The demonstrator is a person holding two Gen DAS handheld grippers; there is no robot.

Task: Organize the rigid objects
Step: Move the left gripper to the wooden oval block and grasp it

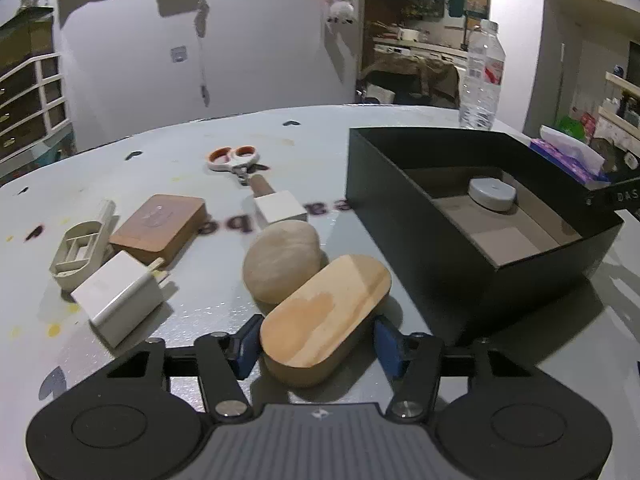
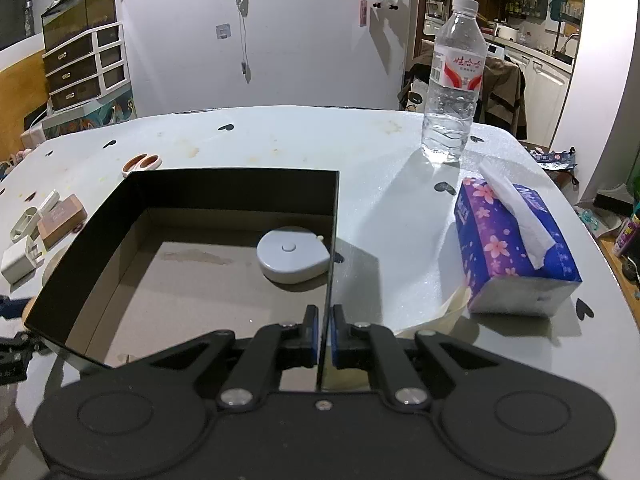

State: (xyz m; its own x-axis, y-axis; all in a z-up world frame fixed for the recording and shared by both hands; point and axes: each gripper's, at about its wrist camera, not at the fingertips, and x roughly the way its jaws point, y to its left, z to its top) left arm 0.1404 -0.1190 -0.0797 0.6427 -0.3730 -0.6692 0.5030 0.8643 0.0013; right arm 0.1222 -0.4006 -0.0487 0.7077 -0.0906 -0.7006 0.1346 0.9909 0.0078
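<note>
In the left wrist view my left gripper [image 1: 314, 344] is closed around an oval wooden box [image 1: 324, 316] on the table, one blue pad at each side. A beige stone-like lump [image 1: 282, 264] lies just behind it. A white charger [image 1: 120, 304], a brown wooden block [image 1: 160, 226], a beige plastic holder [image 1: 80, 254], a white cube [image 1: 280, 206] and scissors [image 1: 236, 160] lie further back. The black box [image 1: 472, 248] stands to the right with a grey tape measure [image 2: 294, 258] inside. My right gripper [image 2: 325, 332] is shut on the black box's right wall [image 2: 332, 240].
A water bottle [image 2: 454, 80] stands at the table's back right. A purple tissue box [image 2: 512, 248] lies right of the black box. The table edge curves off to the right, with clutter on the floor beyond.
</note>
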